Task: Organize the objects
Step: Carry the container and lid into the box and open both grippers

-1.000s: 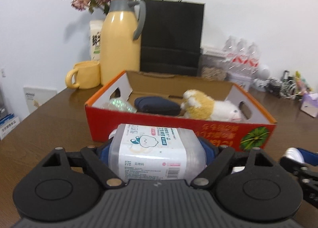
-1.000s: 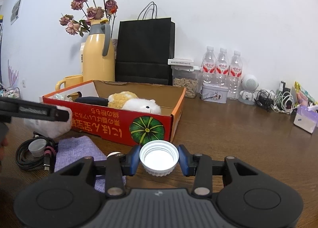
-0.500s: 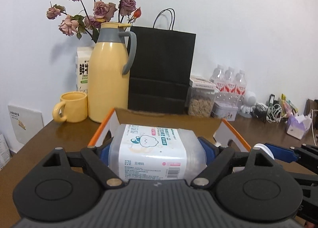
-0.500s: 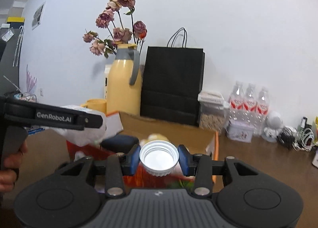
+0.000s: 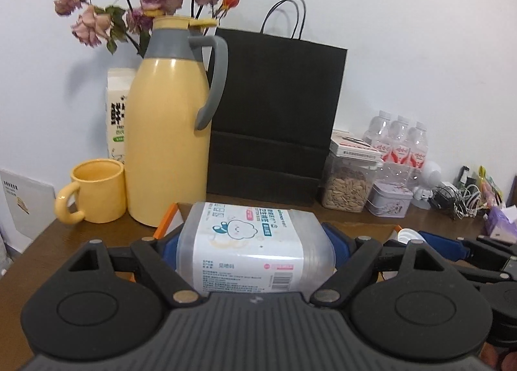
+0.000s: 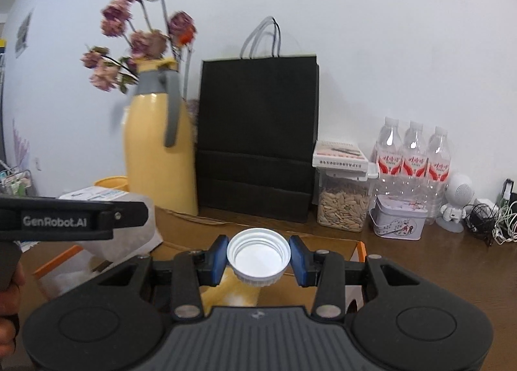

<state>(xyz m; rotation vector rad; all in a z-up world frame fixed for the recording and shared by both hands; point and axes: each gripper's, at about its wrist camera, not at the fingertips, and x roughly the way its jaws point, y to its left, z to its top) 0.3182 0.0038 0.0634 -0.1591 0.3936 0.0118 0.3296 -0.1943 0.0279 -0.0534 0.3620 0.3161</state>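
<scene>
My left tongs (image 5: pixel 255 251) are clamped on one clear labelled tub (image 5: pixel 255 241), held over the cardboard box (image 5: pixel 166 220). My right tongs (image 6: pixel 258 261) pinch one white cap (image 6: pixel 258 256) above the same box. On the surface (image 6: pixel 436 261) behind: three water bottles (image 6: pixel 413 157), one yellow jug (image 5: pixel 168 132), one yellow mug (image 5: pixel 97 190).

From the right gripper (image 6: pixel 258 261), the left gripper (image 6: pixel 74 217) with its plastic box (image 6: pixel 110 225) blocks 9 o'clock. At 12 the yellow jug (image 6: pixel 158 151), black bag (image 6: pixel 258 141) and seed jar (image 6: pixel 344 199) form a wall. Open tabletop (image 6: pixel 436 261) lies at 2 to 3 o'clock, short of the tin (image 6: pixel 399 222) and bottles (image 6: pixel 413 157).
</scene>
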